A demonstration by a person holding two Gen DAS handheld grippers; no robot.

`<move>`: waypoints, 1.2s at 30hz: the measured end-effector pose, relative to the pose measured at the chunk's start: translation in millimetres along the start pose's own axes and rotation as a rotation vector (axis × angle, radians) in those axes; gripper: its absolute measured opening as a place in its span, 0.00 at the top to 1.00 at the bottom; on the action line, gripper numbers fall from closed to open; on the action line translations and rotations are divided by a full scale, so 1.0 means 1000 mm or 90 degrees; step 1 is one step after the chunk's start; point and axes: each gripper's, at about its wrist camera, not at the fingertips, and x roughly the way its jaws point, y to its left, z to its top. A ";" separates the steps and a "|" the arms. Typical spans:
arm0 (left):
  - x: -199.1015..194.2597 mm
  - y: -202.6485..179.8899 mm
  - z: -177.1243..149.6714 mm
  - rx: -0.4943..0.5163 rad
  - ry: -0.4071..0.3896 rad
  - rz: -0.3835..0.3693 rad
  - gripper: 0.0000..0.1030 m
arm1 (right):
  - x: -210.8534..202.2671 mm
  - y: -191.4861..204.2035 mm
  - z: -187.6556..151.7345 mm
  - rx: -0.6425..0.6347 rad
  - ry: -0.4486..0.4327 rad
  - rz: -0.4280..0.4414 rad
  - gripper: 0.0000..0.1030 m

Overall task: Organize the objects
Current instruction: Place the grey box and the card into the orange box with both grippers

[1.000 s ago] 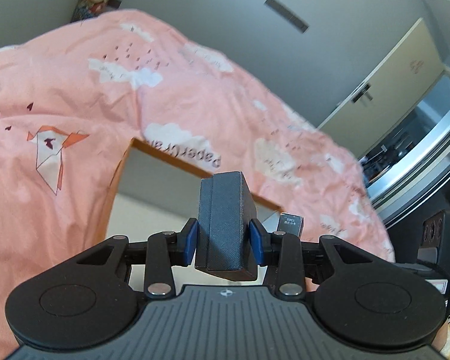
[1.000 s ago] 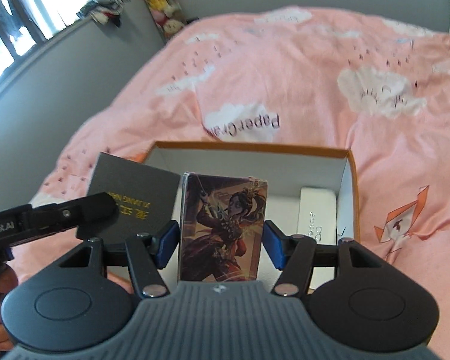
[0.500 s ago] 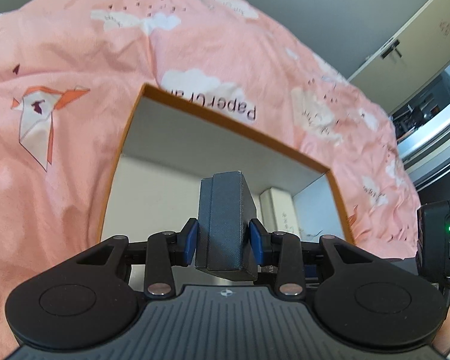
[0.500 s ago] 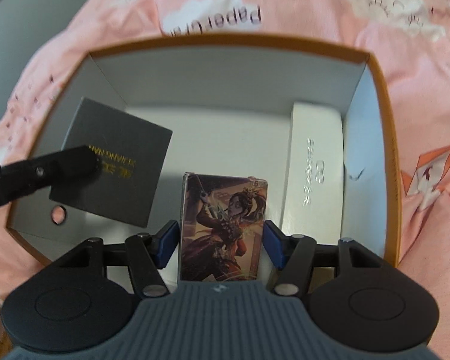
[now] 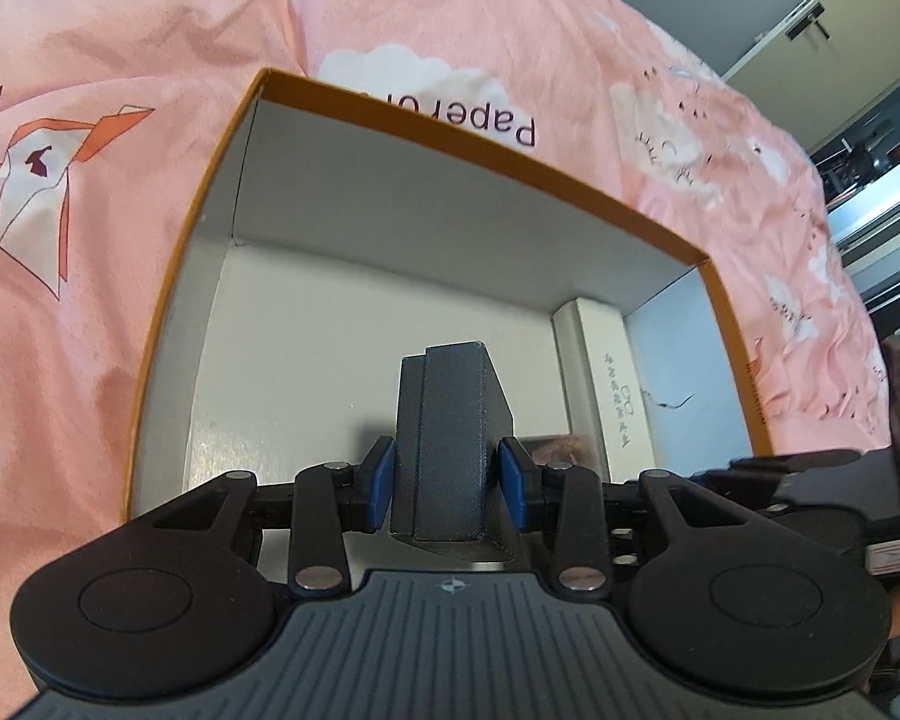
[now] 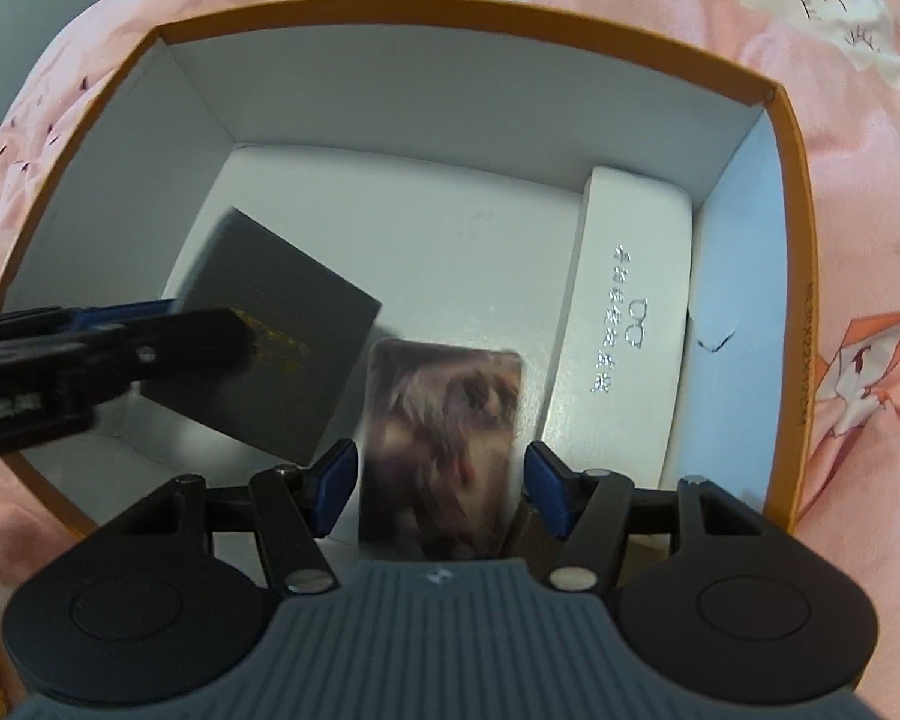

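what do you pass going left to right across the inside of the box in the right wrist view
left gripper → dark grey box → illustrated card box → white case → orange box's right wall

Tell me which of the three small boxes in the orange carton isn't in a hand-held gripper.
The long white box, lying flat along the carton's right wall. The dark grey box and the illustrated card box each sit between gripper pads.
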 end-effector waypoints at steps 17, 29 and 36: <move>0.005 -0.007 -0.001 0.035 0.007 0.053 0.60 | 0.012 0.036 0.020 -0.342 -0.012 0.016 0.40; 0.011 0.000 0.000 -0.002 0.035 0.009 0.60 | 0.018 0.034 0.015 -0.450 0.053 0.012 0.53; 0.020 0.006 -0.005 -0.053 0.070 -0.033 0.61 | 0.010 0.011 0.011 -0.410 0.066 -0.004 0.66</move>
